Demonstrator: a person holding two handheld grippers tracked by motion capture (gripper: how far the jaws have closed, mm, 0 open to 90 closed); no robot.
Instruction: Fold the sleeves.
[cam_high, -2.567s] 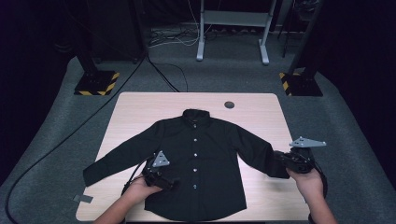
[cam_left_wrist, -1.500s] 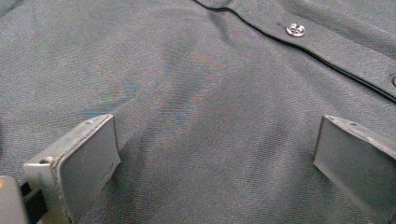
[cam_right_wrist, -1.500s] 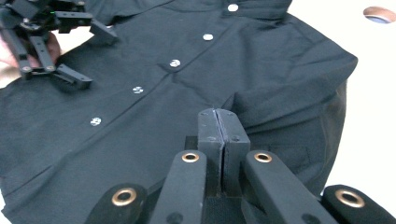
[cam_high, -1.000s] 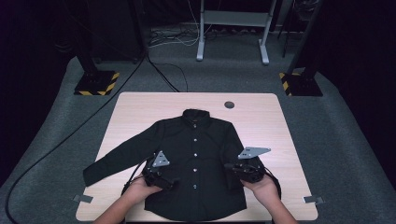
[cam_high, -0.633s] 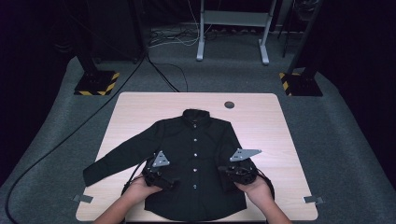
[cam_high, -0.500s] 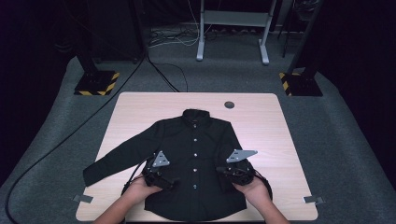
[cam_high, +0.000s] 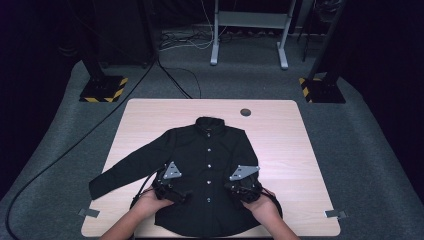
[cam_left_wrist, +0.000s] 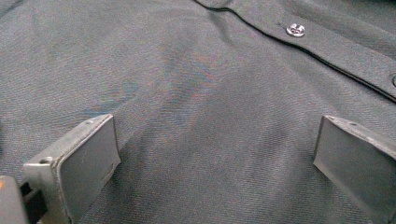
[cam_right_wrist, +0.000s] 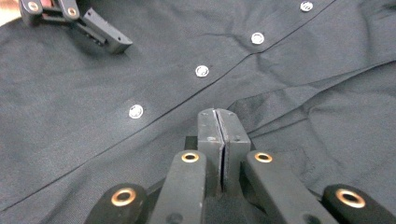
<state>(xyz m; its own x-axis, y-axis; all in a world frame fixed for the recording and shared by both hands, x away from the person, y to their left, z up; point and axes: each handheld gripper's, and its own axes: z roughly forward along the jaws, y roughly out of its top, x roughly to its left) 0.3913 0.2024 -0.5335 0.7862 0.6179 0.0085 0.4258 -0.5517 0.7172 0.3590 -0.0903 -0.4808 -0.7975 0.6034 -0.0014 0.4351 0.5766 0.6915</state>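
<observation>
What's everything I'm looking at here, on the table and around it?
shirt: one, black, laid flat and buttoned on the table, collar at the far side, its right sleeve folded in.
buttons: several, silvery, in a row down the shirt front.
table: one, light wood, with a round dark spot near its far edge.
tape pieces: two, grey, at the near corners.
stand bases: two, black with yellow stripes, on the grey floor.
left gripper: one, black, fingers open on the shirt.
right gripper: one, black, fingers shut, over the shirt.
hands: two, holding the grippers.

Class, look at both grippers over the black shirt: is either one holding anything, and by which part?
The left gripper holds nothing; its jaws stand open on the shirt front. The right gripper is shut; whether it pinches cloth cannot be told.
</observation>
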